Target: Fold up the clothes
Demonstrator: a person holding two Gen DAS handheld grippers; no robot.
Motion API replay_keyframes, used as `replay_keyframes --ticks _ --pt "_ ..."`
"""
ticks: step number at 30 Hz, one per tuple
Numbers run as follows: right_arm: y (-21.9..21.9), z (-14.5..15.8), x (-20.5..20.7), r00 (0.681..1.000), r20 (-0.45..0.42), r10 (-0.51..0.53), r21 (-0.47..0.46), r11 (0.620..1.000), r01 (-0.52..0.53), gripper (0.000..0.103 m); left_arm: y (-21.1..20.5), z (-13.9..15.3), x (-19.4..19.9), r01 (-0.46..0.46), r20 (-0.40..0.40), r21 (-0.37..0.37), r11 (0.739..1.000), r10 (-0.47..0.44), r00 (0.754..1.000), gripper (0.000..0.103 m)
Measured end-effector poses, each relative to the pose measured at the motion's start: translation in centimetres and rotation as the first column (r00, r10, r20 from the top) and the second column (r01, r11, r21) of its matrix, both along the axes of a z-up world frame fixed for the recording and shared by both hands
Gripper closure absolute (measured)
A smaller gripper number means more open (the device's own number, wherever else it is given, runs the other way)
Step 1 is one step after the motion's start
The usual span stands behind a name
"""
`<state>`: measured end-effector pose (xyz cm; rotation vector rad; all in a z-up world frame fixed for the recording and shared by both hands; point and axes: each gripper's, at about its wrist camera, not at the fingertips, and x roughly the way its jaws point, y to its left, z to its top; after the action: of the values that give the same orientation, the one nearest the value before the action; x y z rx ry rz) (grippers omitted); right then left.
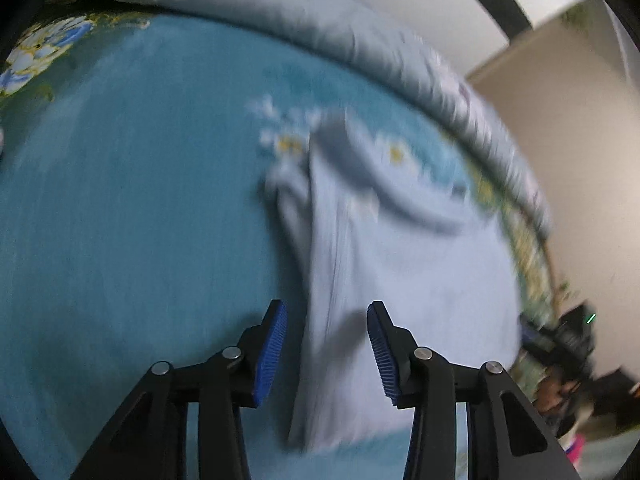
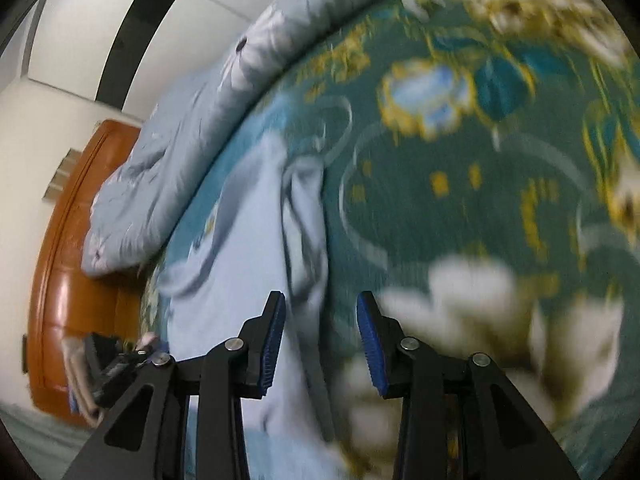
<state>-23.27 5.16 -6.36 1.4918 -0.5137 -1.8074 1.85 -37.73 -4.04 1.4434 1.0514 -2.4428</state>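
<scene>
At the bottom centre of the left wrist view, the left gripper (image 1: 327, 354) is sitting with its blue ribbed pads (image 1: 273, 354) spread apart, gripping nothing. Through the gap and up toward centre right, the pale light-blue cloth garment (image 1: 400, 280) is lying on the teal floral bedspread (image 1: 140, 208), its left edge bunching into a fold. Along the upper edge of the frame a grey-blue quilted duvet (image 1: 248, 4) is running across behind the spread.

At the bottom centre of the right wrist view, the right gripper (image 2: 321, 350) is likewise showing its pads wide apart and clamping nothing. The same garment (image 2: 240, 272) is stretching from lower centre up to mid-left, its crumpled edge lying just above the gap. The bedspread (image 2: 460, 208) is filling the right side, the duvet (image 2: 168, 168) is lying at upper left, and an orange-brown wooden headboard (image 2: 68, 272) is showing at far left. Both frames are motion-blurred.
</scene>
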Motion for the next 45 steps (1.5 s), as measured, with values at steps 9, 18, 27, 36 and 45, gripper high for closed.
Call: replay_keyframes --ticks 9,18,27,36,45 --pt "-1.0 0.0 4.8 0.991 -0.074 0.113 0.026 0.993 -0.112 0.062 3.5 -1.0 3.5 0.031 -0.023 0.017 0.999 -0.030 0.999 0.059" --pt "1.7 1.5 5.5 0.989 -0.130 0.071 0.001 0.997 -0.072 0.099 3.5 -0.3 4.8 0.010 -0.032 -0.051 0.999 -0.012 0.999 0.096" --pt "3.3 1.3 5.4 0.988 -0.146 0.046 0.008 0.999 -0.046 0.101 3.7 0.7 5.3 -0.020 -0.066 -0.065 0.998 0.016 0.998 0.095" --pt "5.7 1.0 5.5 0.992 -0.115 -0.042 -0.020 0.999 0.040 0.098 3.9 -0.4 7.2 -0.102 -0.030 0.105 0.989 0.105 0.994 0.066" --pt "2.8 -1.6 7.0 0.988 0.059 -0.142 -0.083 0.986 0.147 0.058 4.8 -2.3 6.7 -0.280 -0.032 0.214 0.936 0.293 0.955 0.054"
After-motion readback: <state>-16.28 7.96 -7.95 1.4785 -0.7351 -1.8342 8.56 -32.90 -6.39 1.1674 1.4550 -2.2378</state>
